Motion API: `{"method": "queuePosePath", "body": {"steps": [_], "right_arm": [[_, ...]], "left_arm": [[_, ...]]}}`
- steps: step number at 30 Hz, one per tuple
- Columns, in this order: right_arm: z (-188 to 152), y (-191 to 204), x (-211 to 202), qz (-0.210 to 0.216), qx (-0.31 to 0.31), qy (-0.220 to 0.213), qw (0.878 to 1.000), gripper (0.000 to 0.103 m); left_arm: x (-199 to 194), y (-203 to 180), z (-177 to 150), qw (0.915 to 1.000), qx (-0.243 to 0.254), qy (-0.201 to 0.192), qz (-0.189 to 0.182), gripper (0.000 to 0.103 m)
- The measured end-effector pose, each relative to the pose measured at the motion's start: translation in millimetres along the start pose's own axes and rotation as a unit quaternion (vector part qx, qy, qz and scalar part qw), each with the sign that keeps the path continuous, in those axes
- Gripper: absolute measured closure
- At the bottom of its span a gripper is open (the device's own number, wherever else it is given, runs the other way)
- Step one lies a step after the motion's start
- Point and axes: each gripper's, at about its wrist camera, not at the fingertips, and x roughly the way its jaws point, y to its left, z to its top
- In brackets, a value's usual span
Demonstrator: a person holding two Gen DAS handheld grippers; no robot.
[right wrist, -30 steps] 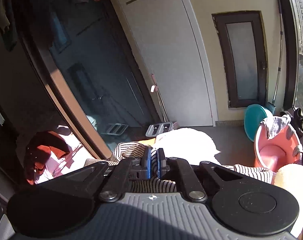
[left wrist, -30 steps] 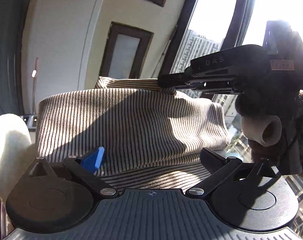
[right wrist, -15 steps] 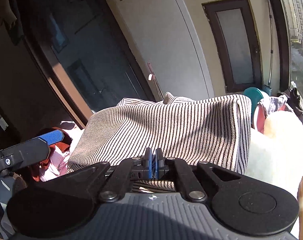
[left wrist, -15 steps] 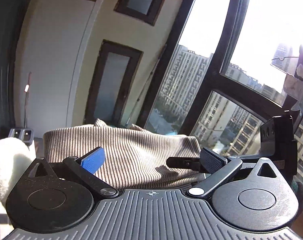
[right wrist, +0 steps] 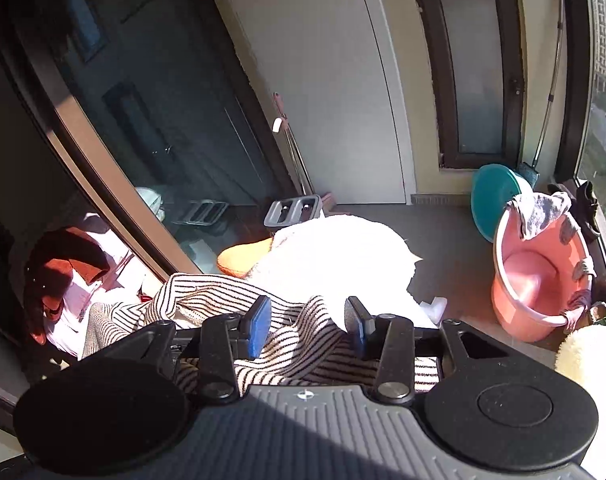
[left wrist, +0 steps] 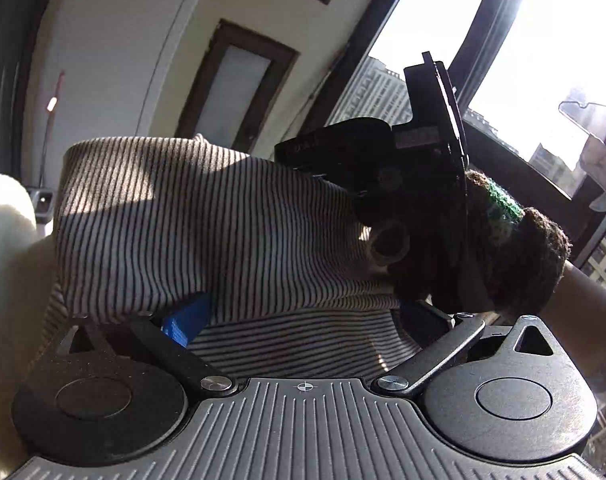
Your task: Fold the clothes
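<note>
Lying between parted right jaws: striped garment (right wrist: pixel 295 332).

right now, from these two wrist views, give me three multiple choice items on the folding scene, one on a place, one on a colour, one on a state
1. Where does the grey patterned cloth hang?
A. over the pink bucket's rim
B. on the door handle
C. on the white plush toy

2. What colour is the basin behind the pink bucket?
A. yellow
B. teal
C. black

3. How do the right tongs stand?
A. clamped on the bucket rim
B. pressed flat together on nothing
C. pads apart, with the striped garment lying between them

Answers:
1 A, the cloth drapes over the bucket's top edge.
2 B, a teal curve shows behind the bucket.
3 C, the jaws have just been opening; a clear gap shows between the blue pads, with striped fabric lying loose in it.
</note>
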Motion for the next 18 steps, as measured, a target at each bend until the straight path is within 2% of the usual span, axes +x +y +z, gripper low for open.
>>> {"method": "queuePosePath", "body": {"steps": [1, 2, 4, 7, 11, 15, 18], "right_arm": [[-1.8, 3.2, -0.1, -0.006, -0.011, -0.004, 1.0, 0.094], [-4.0, 7.7, -5.7, -0.004, -0.023, -0.014, 1.0, 0.097], [-10.2, 16.0, -28.3, 0.005, -0.041, -0.042, 0.998, 0.098], [-20.7, 22.5, -78.2, 0.048, -0.034, -0.086, 0.995, 0.098], [-58.2, 14.4, -131.8, 0.106, -0.003, -0.106, 0.989, 0.098], [-105.8, -2.2, -126.1, 0.104, 0.033, -0.075, 0.991, 0.098], [-126.0, -8.9, -107.8, 0.1, 0.053, -0.07, 0.991, 0.098]], "left_arm": [[-0.3, 1.6, -1.1, 1.0, -0.001, 0.004, -0.002, 0.0], [0.2, 3.8, -2.3, 0.9999, -0.005, 0.011, -0.002, 0.0], [3.5, 11.3, -5.6, 0.9994, -0.02, 0.027, 0.012, 0.0], [1.5, 19.9, -11.3, 0.999, -0.034, 0.026, 0.013, 0.0], [-9.5, 21.9, -12.5, 0.9992, -0.032, 0.019, 0.016, 0.0], [-39.3, 12.3, -4.0, 0.9993, 0.008, -0.007, 0.036, 0.0], [-72.1, -6.9, 16.9, 0.9944, 0.063, -0.064, 0.055, 0.0]]}}
